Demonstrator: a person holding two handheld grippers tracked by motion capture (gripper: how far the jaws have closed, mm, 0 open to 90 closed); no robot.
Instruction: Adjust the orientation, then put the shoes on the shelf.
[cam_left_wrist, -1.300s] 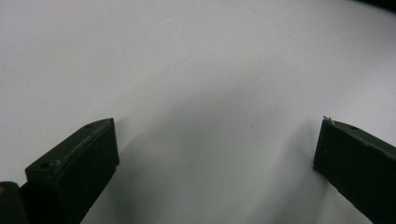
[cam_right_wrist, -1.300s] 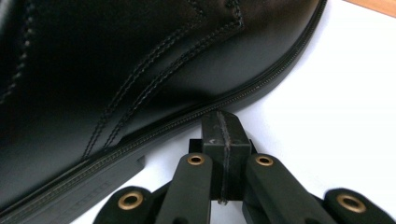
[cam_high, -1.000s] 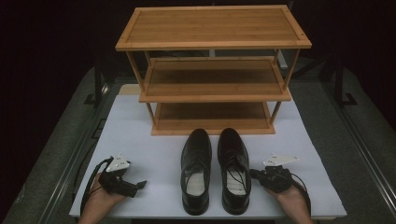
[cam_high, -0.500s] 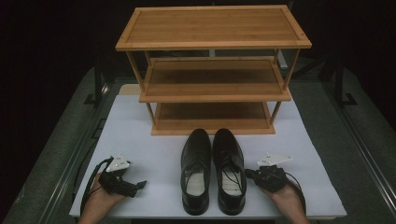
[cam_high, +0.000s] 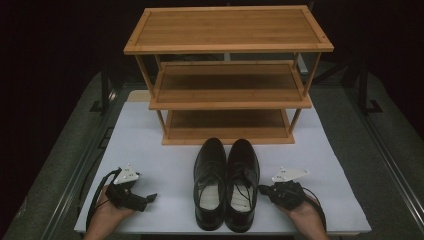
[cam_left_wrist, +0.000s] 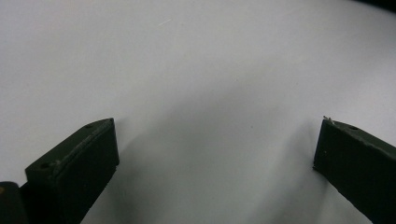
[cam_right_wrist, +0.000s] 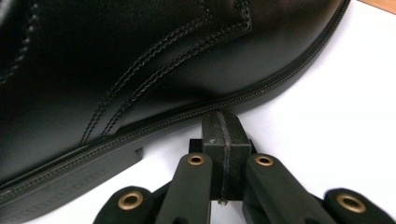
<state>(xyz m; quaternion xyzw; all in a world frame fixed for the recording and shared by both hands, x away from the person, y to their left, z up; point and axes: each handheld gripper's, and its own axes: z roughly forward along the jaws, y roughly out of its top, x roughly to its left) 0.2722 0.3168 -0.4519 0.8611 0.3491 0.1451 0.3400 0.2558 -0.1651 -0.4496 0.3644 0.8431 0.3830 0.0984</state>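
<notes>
On the white surface (cam_high: 150, 145), a pair of black leather shoes stands side by side, toes pointing toward a three-tier wooden shoe rack (cam_high: 227, 75) at the far end. The left shoe (cam_high: 210, 182) and right shoe (cam_high: 241, 182) touch along their inner sides, just in front of the rack's lowest shelf. All three rack shelves are bare.

The right gripper (cam_high: 264, 189), held in the person's right hand (cam_high: 305, 217), lies at the outer side of the right shoe near its heel half. In the right gripper view, its jaws are pressed fully together with nothing between them, and their joined tip (cam_right_wrist: 223, 128) touches the shoe's welt at the sole edge (cam_right_wrist: 196, 116).

The left gripper (cam_high: 148, 199), held in the left hand (cam_high: 107, 217), rests on the surface well apart from the shoes, to their left. In the left gripper view, its jaws are spread wide over bare white surface (cam_left_wrist: 201, 93), grasping nothing.
</notes>
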